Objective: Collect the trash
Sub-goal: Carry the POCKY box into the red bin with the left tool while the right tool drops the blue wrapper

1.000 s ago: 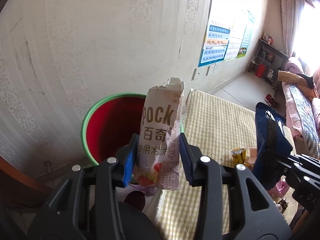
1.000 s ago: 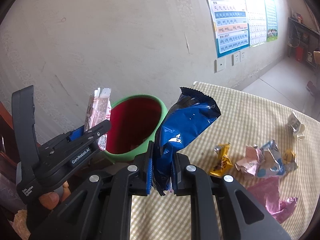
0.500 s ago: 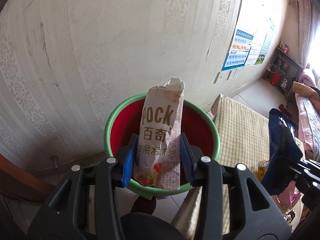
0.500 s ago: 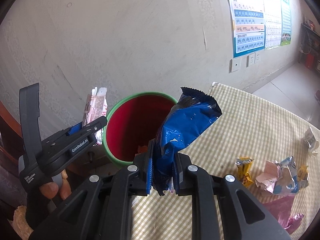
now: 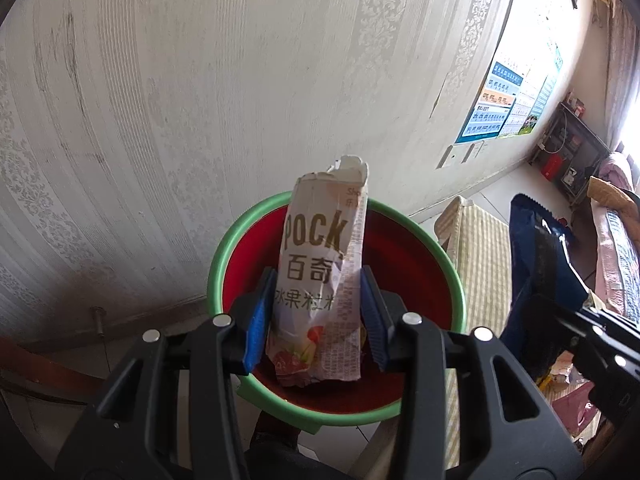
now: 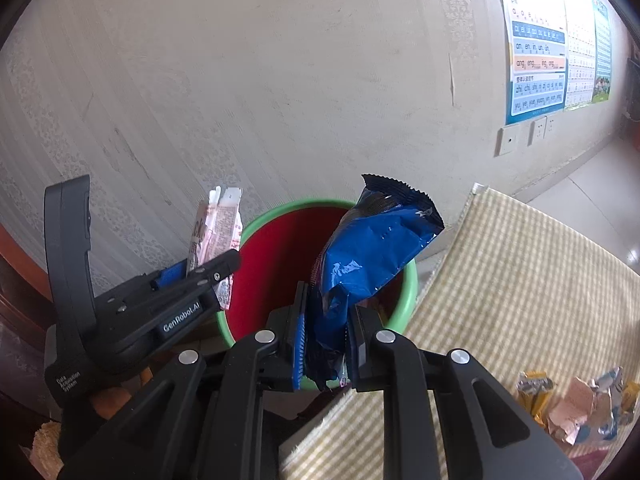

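Holding a torn pale paper-foil Pocky snack wrapper [image 5: 320, 280] upright by its lower half, the left gripper [image 5: 316, 320] had its blue-padded jaws partly closed, pressing both edges of the pack, right above the red plastic bin with a green rim [image 5: 224, 248]. Right gripper [image 6: 324, 344] was clamped almost fully shut on the bottom of a crinkled glossy blue foil snack bag [image 6: 372, 256], which stood up and leaned right, over the near side of the same bin. Both wrappers looked empty, so very light, soft and crushable; foil probably slick, so a pinch low across the flat body seemed the safe hold, and they should just fall when let go, though a light film could cling to a pad. Neither item was in the bin yet. Bin sat on the floor just beside the corner of a table under a yellow-and-white checked cloth [image 6: 520, 280]. More trash lay on the cloth: a small yellow wrapper [image 6: 534, 392] and a heap of crumpled pink and blue wrappers [image 6: 588, 404]. Behind was a pale patterned wallpapered wall [image 5: 200, 100] with a blue pinyin chart poster [image 6: 536, 60] and sockets; shelving and a bed showed far right in the left wrist view.
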`<move>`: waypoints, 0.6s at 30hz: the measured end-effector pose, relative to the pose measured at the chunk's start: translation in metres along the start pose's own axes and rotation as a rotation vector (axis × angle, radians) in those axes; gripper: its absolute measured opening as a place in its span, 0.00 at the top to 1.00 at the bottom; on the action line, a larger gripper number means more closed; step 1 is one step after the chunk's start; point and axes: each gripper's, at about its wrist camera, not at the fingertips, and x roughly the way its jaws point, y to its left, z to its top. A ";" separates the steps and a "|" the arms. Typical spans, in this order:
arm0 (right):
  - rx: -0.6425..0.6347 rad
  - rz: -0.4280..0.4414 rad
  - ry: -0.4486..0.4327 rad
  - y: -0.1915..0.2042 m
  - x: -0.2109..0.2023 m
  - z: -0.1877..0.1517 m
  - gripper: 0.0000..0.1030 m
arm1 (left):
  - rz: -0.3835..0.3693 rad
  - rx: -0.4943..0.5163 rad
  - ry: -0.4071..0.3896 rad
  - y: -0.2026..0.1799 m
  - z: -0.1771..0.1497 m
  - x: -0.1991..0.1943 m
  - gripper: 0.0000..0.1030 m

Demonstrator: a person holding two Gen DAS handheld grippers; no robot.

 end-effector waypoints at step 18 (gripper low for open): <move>0.014 0.022 -0.009 -0.011 0.000 -0.003 0.47 | 0.024 0.020 0.018 0.000 -0.013 0.005 0.27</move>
